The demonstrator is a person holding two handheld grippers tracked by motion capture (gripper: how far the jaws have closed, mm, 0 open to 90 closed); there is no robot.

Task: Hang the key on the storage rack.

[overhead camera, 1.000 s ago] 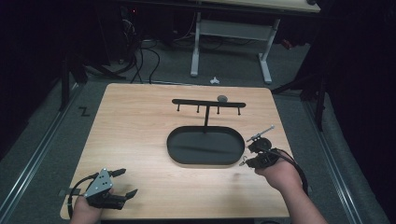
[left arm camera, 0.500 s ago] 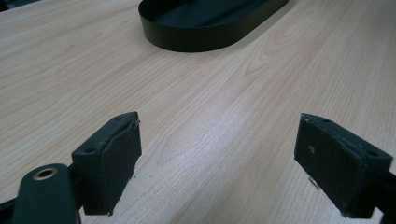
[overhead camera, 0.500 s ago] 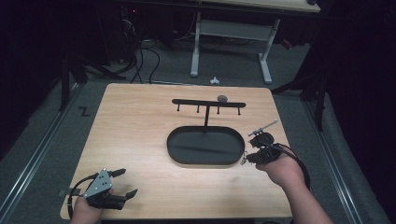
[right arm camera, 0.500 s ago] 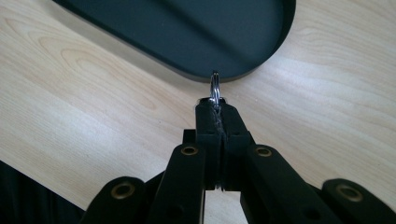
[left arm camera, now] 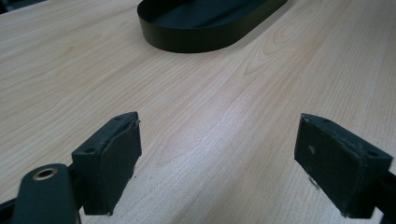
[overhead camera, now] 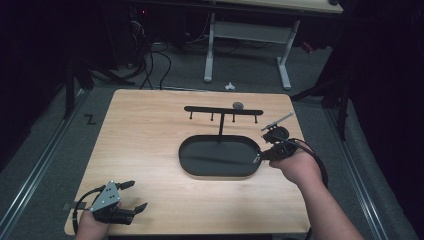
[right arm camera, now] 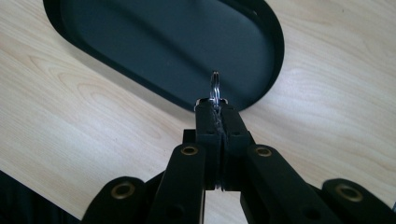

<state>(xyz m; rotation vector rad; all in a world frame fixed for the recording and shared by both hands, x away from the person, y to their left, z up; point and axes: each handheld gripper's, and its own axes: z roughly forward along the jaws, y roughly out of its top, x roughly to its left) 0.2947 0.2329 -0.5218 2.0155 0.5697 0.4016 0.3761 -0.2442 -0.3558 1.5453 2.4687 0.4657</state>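
Right gripper is pinching a metal ring above the tray; hanging it probably follows. Left gripper is resting wide apart, empty.

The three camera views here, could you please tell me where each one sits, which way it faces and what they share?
High view: fixed above the person's side, looking forward and down on the wooden table; both forearms enter from below, left gripper open, right gripper at the tray's right end.
Left gripper view: rides the left gripper, looking low across the table toward the black oval tray between spread jaws.
Right gripper view: rides the right gripper, looking down over the tray, jaws shut on a metal ring.
Shared: all three show the tray.
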